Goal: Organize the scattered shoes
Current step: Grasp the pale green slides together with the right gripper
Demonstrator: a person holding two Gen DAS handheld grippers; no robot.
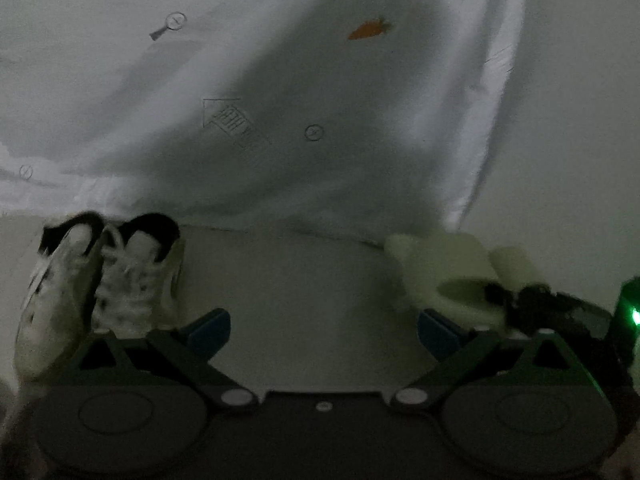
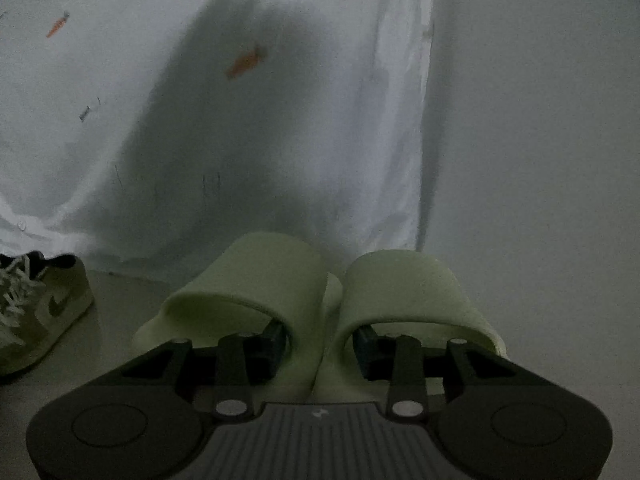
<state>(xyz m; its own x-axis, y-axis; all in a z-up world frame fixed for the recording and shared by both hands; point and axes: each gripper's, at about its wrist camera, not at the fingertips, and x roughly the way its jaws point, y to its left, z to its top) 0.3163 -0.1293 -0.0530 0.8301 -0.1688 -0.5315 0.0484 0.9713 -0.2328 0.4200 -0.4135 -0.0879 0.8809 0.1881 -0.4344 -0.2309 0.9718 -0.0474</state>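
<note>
Floor (image 1: 312, 280): sneakers pr (image 1: 100, 280) w/ green slides (image 2: 320, 300) (both paired).

A white printed sheet (image 1: 280, 80) hangs as a backdrop down to the pale floor (image 1: 312, 280). An orange carrot print (image 1: 369, 29) sits at one o'clock, a magnifying-glass print (image 1: 170, 25) at eleven. A plain wall (image 2: 540, 140) stands at three o'clock.

Two white sneakers (image 1: 100, 280) with black collars stand side by side at the lower left of the left wrist view. Two pale green slides (image 2: 320, 304) sit together at bottom centre of the right wrist view. Two orange carrot prints (image 2: 246, 62) mark the white sheet (image 2: 280, 140) behind.
</note>
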